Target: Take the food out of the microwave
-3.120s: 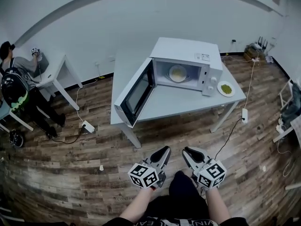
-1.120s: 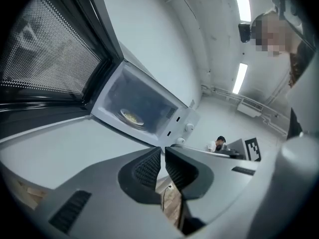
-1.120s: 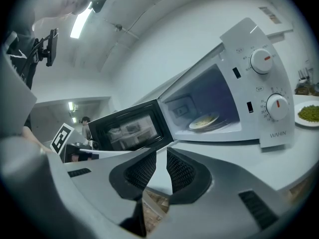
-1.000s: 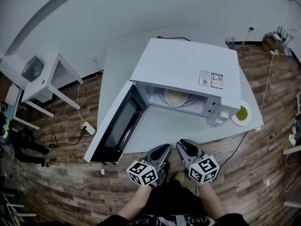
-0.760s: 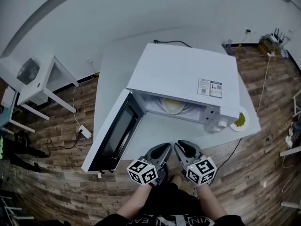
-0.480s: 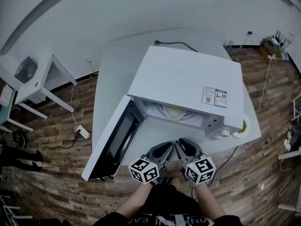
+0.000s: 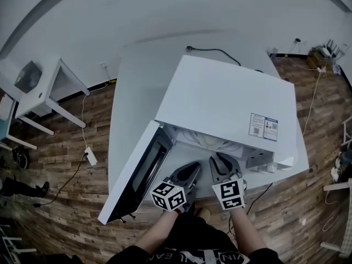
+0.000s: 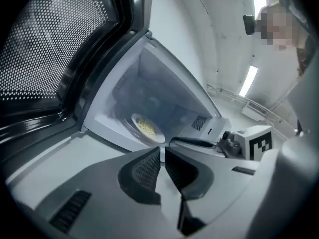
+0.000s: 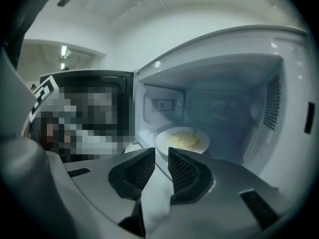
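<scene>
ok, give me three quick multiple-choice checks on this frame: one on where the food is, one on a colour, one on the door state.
1. Where is the plate of food?
A. inside the microwave
B. on top of it
C. nowhere in view

2. What colour is the microwave's casing?
A. black
B. red
C. white

3. The microwave door is:
A. shut
B. open, swung out to the left
C. taken off

Answers:
1 A: both gripper views show the plate sitting in the cavity.
2 C: the head view shows a white top and sides.
3 B: in the head view the door stands out from the left edge of the opening.
</scene>
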